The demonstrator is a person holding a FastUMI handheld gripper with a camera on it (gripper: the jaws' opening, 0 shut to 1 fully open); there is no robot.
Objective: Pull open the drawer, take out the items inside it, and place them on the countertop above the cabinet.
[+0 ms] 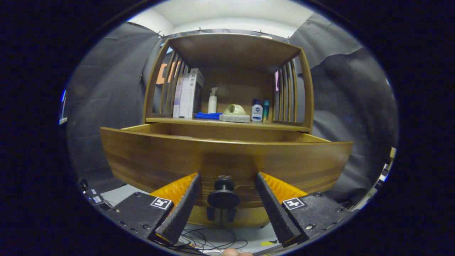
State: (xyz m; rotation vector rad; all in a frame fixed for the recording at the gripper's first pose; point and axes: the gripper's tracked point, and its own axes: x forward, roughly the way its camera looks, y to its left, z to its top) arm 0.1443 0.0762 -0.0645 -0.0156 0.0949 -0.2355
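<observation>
So the gripper [225, 177] has its two fingers spread well apart, one on each side of the dark round knob [223, 195] on the drawer front, and neither finger touches the knob, there's a clear gap left and right of it. The knob sits right between the fingers, a bit nearer than their tips. The drawer [227, 160] is pulled out toward the camera, a wide wooden front with a curved look from the lens, and you can see its far inner wall just past the top edge, but the angle is too low to tell what's lying inside it. Right above and behind the drawer is the countertop [227, 123] of the cabinet, with slatted wooden sides left and right and a wooden roof over it. On that countertop, far left, a few books [188, 93] stand upright against the slats. Next to them on the right there's a white spray bottle [212, 100], with a blue cloth [208, 115] lying in front of it. In the middle a pale green tape holder thing [234, 110] sits on a grey block [234, 118]. To the right of that are a small white bottle with a blue cap [256, 110] and a slim teal bottle [266, 110], just beside each other. Down below the fingers some thin cables [213, 241] lie on the light floor.
</observation>
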